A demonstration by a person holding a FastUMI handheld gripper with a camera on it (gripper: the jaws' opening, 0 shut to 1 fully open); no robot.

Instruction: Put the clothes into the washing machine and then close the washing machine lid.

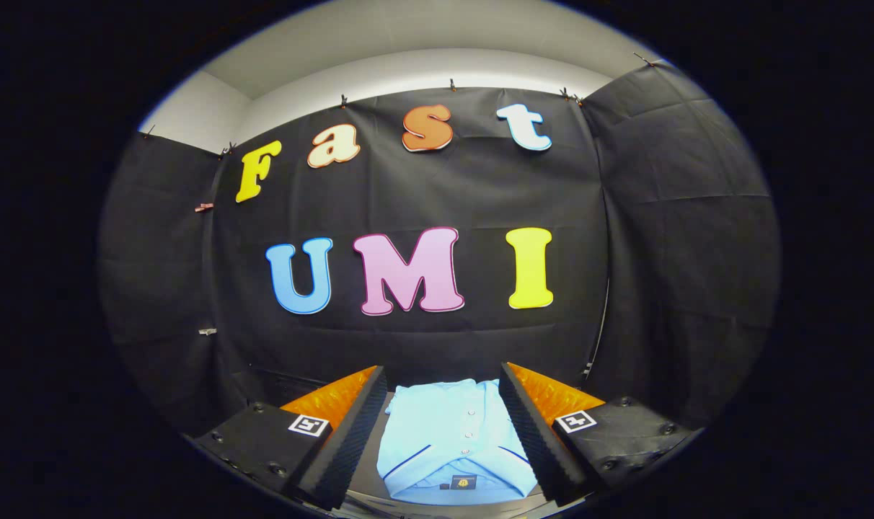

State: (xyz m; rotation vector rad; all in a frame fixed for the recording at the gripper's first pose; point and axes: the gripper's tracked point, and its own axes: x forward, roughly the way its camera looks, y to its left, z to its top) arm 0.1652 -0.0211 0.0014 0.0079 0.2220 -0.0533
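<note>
Pale blue cloth fills the gap at the bottom centre of the frame: one folded shirt (455, 447), a polo with a short placket of small buttons and thin dark piping. Its long axis runs straight ahead along the fingers, collar nearest the camera at the lower edge and hem farthest away, toward the black cloth wall (437, 331). A small dark label sits inside the collar.

One gripper (444, 422) shows at the bottom, with two fingers (350, 432) flanking the shirt, one at lower left and one at lower right. Each finger carries one square black-and-white marker (309, 424), two in all. The jaws stand spread wide, about as far apart as the folded shirt is broad. The ribbed inner faces lie right along the shirt's two side edges; whether they press on the cloth I cannot tell. The shirt rests on a dark surface (368, 468) between the fingers.
</note>
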